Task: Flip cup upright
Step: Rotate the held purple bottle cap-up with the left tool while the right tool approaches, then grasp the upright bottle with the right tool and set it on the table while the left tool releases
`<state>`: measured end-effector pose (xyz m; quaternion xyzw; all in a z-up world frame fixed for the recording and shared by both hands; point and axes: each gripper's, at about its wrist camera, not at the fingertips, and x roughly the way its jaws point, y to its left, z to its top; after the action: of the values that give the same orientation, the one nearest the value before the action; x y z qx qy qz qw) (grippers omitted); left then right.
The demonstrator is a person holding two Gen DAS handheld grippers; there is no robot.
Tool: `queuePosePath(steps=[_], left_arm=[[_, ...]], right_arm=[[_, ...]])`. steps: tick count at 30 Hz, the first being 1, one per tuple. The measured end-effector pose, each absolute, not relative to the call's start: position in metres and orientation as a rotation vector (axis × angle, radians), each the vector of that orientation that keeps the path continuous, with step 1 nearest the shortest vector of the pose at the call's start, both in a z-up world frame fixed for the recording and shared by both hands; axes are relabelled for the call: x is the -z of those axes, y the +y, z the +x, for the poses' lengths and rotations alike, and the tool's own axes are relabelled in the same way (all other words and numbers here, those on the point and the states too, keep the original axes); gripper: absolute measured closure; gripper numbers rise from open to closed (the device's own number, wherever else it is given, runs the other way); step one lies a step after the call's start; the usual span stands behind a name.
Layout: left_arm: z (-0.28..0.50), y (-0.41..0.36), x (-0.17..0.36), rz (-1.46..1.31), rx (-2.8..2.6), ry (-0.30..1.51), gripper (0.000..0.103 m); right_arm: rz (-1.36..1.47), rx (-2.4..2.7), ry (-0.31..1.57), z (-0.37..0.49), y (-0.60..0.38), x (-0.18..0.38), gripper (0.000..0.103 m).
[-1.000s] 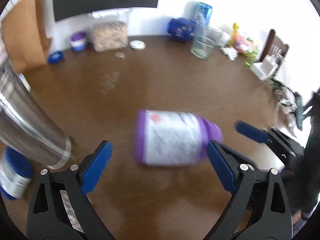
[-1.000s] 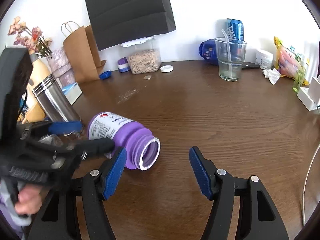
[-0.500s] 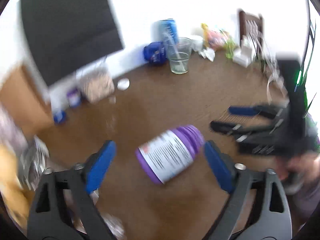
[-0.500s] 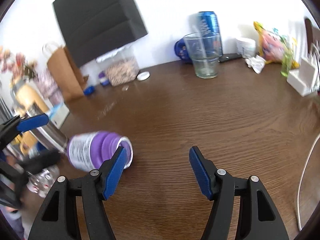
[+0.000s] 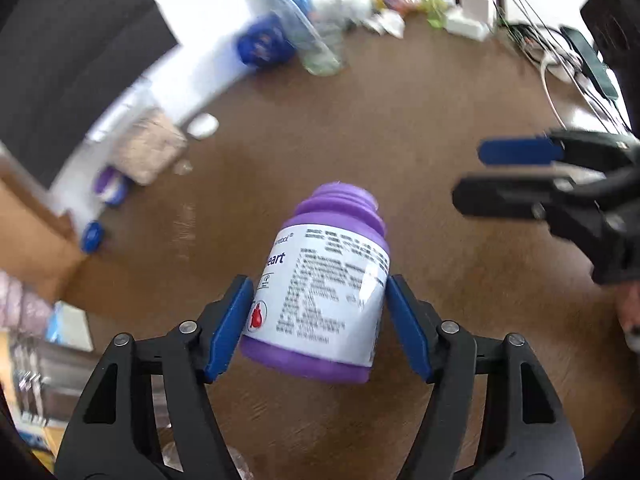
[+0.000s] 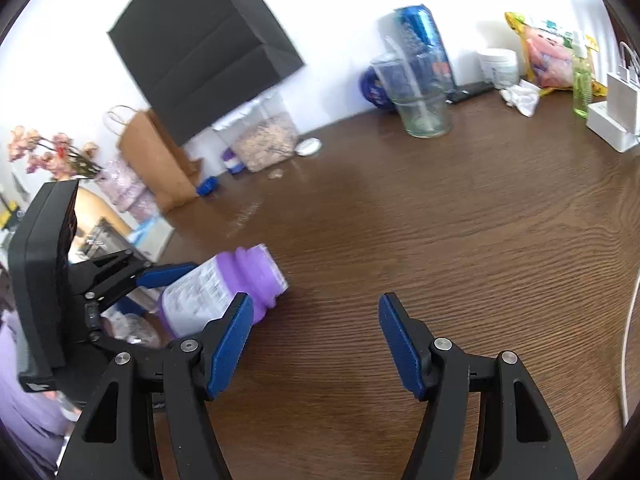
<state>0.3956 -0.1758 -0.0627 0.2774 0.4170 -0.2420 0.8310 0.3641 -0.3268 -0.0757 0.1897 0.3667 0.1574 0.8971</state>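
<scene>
Purple plastic, rigid and probably light: the cup (image 5: 320,296) looks capless and likely empty, so it should swing round easily. The glossy white label could slip under the pads. Best hold is across the labelled middle, clear of the ridged neck. It is a squat purple bottle, white printed label with a red heart mark, threaded neck open. Left tool (image 5: 318,326) is clamped on its label, one pad each side. In the right wrist view the cup (image 6: 224,292) lies tilted, neck just above the counter (image 6: 440,240). Right tool (image 6: 316,344), beside the cup, has pads spread apart, holding nothing.
</scene>
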Motion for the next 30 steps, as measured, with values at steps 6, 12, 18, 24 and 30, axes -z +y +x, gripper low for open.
queuePosePath(steps=[6, 12, 18, 24, 30], left_arm=[[0.357, -0.165, 0.033, 0.549, 0.534, 0.759, 0.04], [0.32, -0.154, 0.011, 0.46, 0.564, 0.693, 0.04], [0.306, -0.141, 0.012, 0.351, 0.59, 0.704, 0.041], [0.322, -0.101, 0.015, 0.153, 0.504, 0.808, 0.027], [0.329, -0.052, 0.008, 0.11, 0.281, 0.792, 0.021]], right_arm=[[0.594, -0.59, 0.758, 0.357, -0.316, 0.067, 0.018], [0.893, -0.828, 0.899, 0.375, -0.294, 0.098, 0.018], [0.841, -0.822, 0.91, 0.37, -0.27, 0.091, 0.026], [0.401, -0.586, 0.858, 0.366, -0.241, 0.049, 0.028], [-0.129, -0.352, 0.751, 0.383, -0.18, 0.04, 0.027]])
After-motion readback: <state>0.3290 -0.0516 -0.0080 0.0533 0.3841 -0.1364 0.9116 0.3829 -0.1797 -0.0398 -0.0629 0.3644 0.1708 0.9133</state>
